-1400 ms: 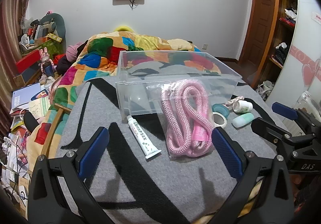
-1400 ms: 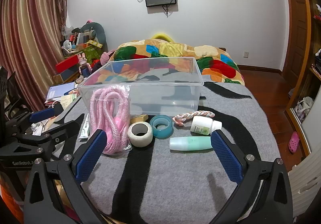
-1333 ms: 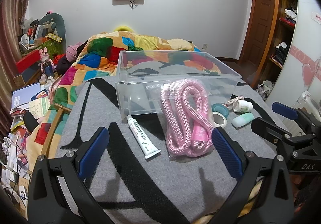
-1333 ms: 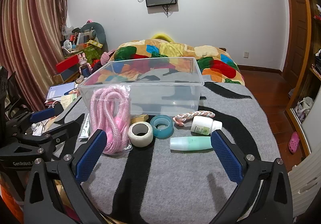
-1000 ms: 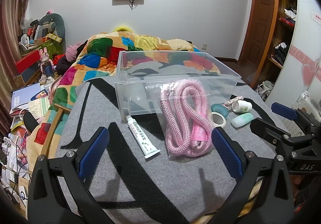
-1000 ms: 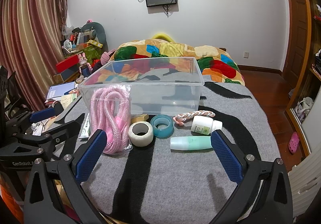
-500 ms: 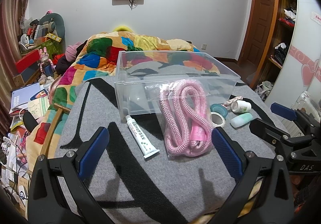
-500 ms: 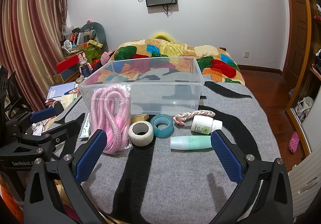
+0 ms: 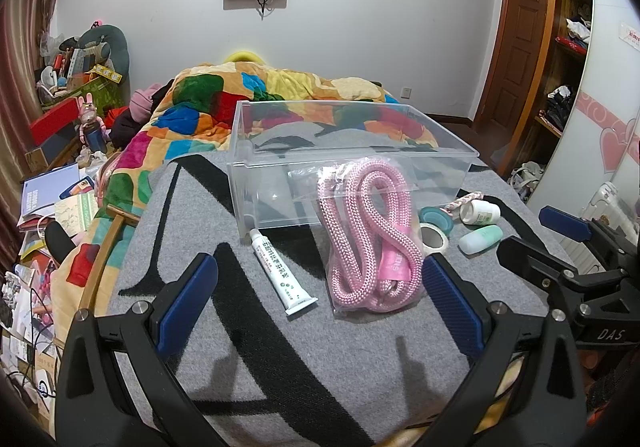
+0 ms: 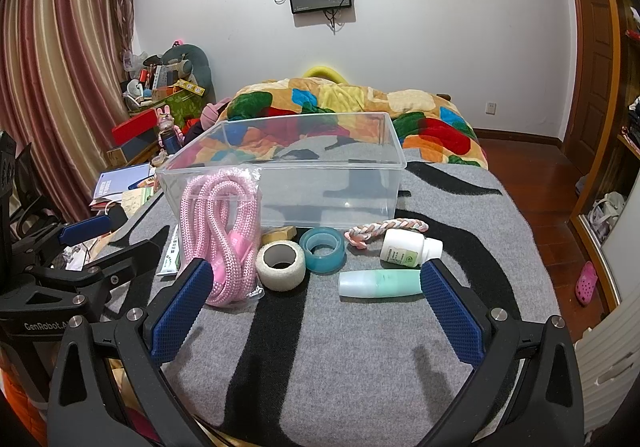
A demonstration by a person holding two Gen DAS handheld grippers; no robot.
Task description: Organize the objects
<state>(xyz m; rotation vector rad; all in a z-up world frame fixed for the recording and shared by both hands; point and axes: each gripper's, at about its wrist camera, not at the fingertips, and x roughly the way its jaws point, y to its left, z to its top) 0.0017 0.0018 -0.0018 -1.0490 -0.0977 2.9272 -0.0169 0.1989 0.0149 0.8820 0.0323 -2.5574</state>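
A clear plastic bin [image 9: 352,135] [image 10: 304,163] stands empty on a grey and black blanket. In front of it lie a bagged pink rope [image 9: 370,231] [image 10: 222,235], a white tube [image 9: 280,271], a white tape roll [image 10: 281,265], a teal tape roll [image 10: 322,249], a braided cord [image 10: 384,229], a white bottle [image 10: 410,249] and a mint bottle [image 10: 380,283]. My left gripper [image 9: 320,303] is open and empty, hovering before the tube and rope. My right gripper [image 10: 316,311] is open and empty, before the tapes and mint bottle.
A colourful quilt [image 9: 256,95] lies behind the bin. Cluttered boxes, books and toys [image 9: 60,151] fill the floor on the left. A wooden door and shelves [image 9: 560,47] are on the right. The blanket's edge drops to the floor on both sides.
Both grippers have stayed open and almost still; the left view has drifted very slightly. No object has moved.
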